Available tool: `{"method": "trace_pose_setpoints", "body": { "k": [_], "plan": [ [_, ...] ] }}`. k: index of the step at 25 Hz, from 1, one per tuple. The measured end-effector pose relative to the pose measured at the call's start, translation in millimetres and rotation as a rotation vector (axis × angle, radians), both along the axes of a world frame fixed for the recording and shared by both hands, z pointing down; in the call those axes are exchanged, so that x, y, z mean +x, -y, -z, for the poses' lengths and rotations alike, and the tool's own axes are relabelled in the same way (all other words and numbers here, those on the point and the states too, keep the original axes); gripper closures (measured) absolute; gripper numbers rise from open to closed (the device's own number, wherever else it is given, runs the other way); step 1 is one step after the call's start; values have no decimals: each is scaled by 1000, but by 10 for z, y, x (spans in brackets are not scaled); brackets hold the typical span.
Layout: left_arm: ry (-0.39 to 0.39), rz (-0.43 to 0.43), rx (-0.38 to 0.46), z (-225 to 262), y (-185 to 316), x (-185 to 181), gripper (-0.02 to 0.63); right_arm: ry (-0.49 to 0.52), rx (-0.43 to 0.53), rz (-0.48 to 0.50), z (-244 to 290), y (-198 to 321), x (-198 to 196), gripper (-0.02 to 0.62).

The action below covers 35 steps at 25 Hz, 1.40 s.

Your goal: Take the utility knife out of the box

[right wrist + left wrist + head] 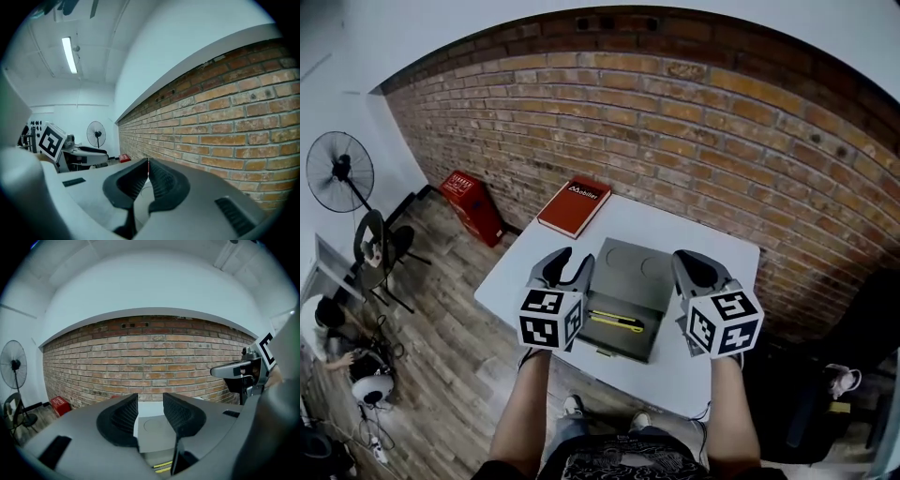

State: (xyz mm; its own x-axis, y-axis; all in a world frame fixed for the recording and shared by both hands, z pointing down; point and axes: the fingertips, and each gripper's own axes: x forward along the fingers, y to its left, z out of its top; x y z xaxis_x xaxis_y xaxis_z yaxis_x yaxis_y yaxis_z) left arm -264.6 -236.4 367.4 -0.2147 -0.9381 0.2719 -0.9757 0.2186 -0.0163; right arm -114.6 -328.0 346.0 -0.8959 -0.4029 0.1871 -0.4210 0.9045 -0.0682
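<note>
A grey box (649, 281) lies open in the middle of the white table (724, 262), its lid folded back toward the wall. Inside the tray lies the yellow utility knife (616, 322). My left gripper (570, 266) hovers at the box's left side, open, with nothing between its jaws. In the left gripper view the box lid (152, 432) shows through the gap of the left gripper (150, 403), and a strip of the knife (162, 467) shows below. My right gripper (695, 269) hovers at the box's right side. In the right gripper view the right gripper (148, 163) is shut and empty.
A red book (574, 206) lies at the table's far left corner. A brick wall (694, 131) runs behind the table. On the wooden floor to the left stand a red case (471, 204) and a fan (339, 173); a person (323, 328) crouches there.
</note>
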Motion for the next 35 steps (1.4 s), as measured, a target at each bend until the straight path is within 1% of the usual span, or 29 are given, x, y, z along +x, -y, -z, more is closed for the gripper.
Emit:
{"method": "trace_pose_setpoints", "body": {
  "k": [9,13,19,24,29,35],
  "plan": [
    [-2,-202,4,15,338,-262,437,4,11,-212,97,81,-26,574],
    [1,-293,5,6,467,-312,437,0,15,-301,102,58,-13,574],
    [6,-398,-6,-44,543,-332,437,-2,13,-402,78,-34,19,574],
    [9,-449,-6,-64,543,-336,437,-6,14,-446,72,-132,18,574],
    [18,-497,-11,-87,531,-266,437,-3,17,-472,85,-194,49,574],
    [57,-580,-54,-248,528,-120,436,-11,14,-483,48,-243,62,574]
  ]
}}
